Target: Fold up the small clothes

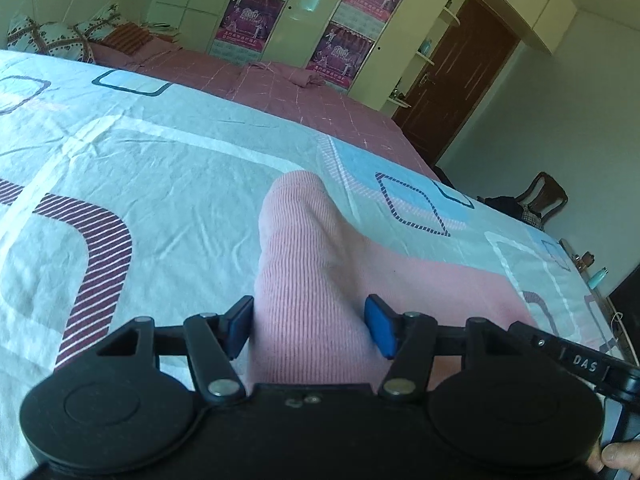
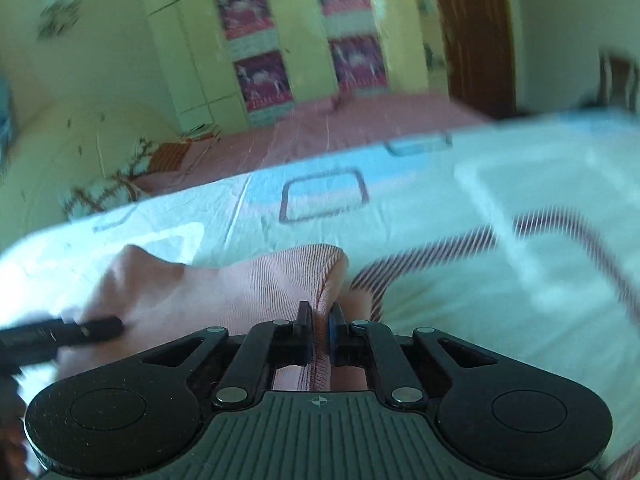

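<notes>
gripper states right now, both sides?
Left gripper: open, pink ribbed garment between its jaws, not pinched.
Right gripper: closed on the pink ribbed garment's edge.

We read "DAS" in white letters on the black bar (image 1: 585, 364) at the lower right edge of the left wrist view; on the pink posters (image 1: 252, 16) stuck to the wardrobe doors (image 1: 308, 4) we make out "2010"; their other print is too small to read.
</notes>
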The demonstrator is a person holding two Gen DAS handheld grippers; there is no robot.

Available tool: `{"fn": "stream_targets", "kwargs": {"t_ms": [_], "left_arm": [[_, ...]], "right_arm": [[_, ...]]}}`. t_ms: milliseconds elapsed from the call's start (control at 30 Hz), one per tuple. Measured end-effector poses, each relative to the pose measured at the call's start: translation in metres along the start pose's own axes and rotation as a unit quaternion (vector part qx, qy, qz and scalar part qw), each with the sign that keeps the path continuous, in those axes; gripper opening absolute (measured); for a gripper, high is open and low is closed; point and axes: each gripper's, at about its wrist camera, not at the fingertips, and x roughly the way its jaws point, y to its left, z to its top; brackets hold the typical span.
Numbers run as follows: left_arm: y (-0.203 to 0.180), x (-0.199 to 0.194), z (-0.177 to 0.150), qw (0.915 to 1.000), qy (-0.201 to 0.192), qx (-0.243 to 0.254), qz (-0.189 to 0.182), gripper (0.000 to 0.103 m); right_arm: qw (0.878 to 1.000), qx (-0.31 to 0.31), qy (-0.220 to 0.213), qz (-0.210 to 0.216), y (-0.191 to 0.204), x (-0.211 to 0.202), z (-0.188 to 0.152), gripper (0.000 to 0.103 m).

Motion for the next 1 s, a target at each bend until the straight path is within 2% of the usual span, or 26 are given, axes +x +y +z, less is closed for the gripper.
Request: {"fn": "stream_targets", "kwargs": {"t_ms": [67, 200, 267, 367, 433, 567, 667, 767, 867, 1000], "left_arm": [[0.003, 0.008, -0.002, 0.9998, 0.016, -0.013, 0.006, 0.063], [0.004, 0.005, 0.001, 0.9998, 0.015, -0.013, 0.004, 0.064], [0.003, 0.002, 0.003, 0.9999, 0.01, -0.009, 0.003, 0.062], [0.004, 0.007, 0.01, 0.9997, 0.007, -0.021, 0.007, 0.062], [0.003, 0.011, 0.014, 0.9997, 0.007, -0.022, 0.01, 0.062], [-0.004, 0.025, 0.018, 0.9996, 0.021, -0.014, 0.015, 0.06], [-0.007, 0.032, 0.013, 0.9993, 0.022, -0.016, 0.025, 0.062], [-0.011, 0.036, 0.008, 0.9992, 0.015, -0.013, 0.035, 0.063], [-0.017, 0.04, 0.008, 0.9988, 0.017, 0.004, 0.046, 0.065], [-0.017, 0.039, 0.01, 0.9987, 0.022, 0.004, 0.047, 0.067]], "right_arm": [[0.999, -0.001, 0.048, -0.006, -0.004, 0.022, -0.006, 0.007], [0.998, -0.019, 0.037, -0.053, -0.007, 0.021, -0.012, 0.007], [0.998, -0.009, 0.037, -0.045, -0.009, 0.017, -0.009, 0.007], [0.999, -0.009, 0.013, -0.037, -0.005, 0.007, 0.0, 0.007], [1.0, -0.009, 0.006, -0.016, 0.001, 0.008, 0.01, 0.007], [0.999, -0.048, 0.011, 0.0, 0.025, 0.022, 0.015, 0.007], [0.998, -0.051, 0.028, -0.001, 0.03, 0.039, 0.011, 0.007], [0.996, -0.073, 0.035, -0.027, 0.029, 0.053, 0.004, 0.007], [0.989, -0.115, 0.037, -0.086, 0.028, 0.062, -0.004, 0.007], [0.987, -0.129, 0.042, -0.09, 0.023, 0.065, -0.008, 0.007]]}}
